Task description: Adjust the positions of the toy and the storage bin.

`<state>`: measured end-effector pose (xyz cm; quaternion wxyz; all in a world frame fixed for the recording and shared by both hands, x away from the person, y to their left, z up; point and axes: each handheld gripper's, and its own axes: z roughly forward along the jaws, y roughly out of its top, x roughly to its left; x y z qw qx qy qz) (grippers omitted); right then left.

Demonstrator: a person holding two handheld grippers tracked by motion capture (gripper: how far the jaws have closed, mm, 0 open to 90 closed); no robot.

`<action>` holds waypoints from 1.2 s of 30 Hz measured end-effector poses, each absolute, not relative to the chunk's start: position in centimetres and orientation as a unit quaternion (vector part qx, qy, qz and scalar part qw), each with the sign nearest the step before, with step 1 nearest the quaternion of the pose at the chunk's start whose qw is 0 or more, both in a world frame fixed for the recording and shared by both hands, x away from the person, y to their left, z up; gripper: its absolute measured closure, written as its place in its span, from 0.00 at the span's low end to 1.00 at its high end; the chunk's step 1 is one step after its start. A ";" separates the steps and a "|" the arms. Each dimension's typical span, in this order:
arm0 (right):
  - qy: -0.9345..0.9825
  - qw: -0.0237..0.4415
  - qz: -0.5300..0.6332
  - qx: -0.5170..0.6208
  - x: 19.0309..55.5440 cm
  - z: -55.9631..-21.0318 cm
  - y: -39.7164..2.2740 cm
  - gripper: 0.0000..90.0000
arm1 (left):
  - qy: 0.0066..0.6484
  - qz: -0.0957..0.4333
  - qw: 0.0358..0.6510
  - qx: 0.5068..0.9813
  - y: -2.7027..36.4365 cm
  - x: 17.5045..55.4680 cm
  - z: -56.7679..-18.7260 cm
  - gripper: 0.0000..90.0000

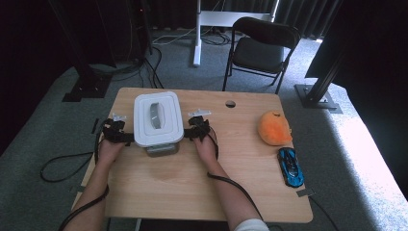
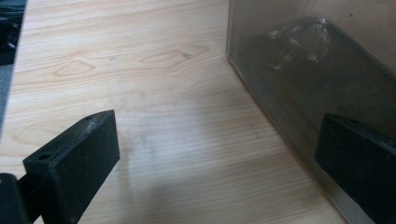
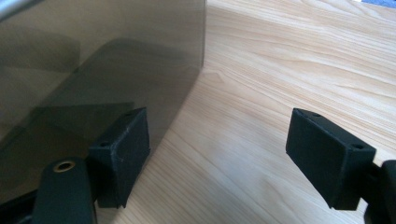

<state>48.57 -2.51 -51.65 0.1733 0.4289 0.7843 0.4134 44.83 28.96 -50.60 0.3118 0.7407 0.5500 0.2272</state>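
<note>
A box with smoky translucent walls and a white lid (image 1: 158, 118) stands on the wooden table (image 1: 192, 192) at the back left. My left gripper (image 1: 115, 130) sits against the box's left side and my right gripper (image 1: 197, 127) against its right side. In the left gripper view the jaws of the left gripper (image 2: 217, 126) stand wide apart over bare wood, the right jaw next to the box wall (image 2: 303, 84). In the right gripper view the right gripper (image 3: 219, 116) is open too, its left jaw beside the box wall (image 3: 93, 56). Nothing lies between either pair of jaws.
An orange plush toy (image 1: 274, 127) and a blue toy car (image 1: 290, 166) lie near the table's right edge. A cable hole (image 1: 230, 103) sits at the back of the tabletop. A black folding chair (image 1: 262, 48) stands on the carpet beyond the table.
</note>
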 end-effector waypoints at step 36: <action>0.771 0.190 0.396 0.461 47.0 -51.4 -12.1 0.23 | 0.493 0.206 0.309 0.787 19.9 46.3 -50.7 0.00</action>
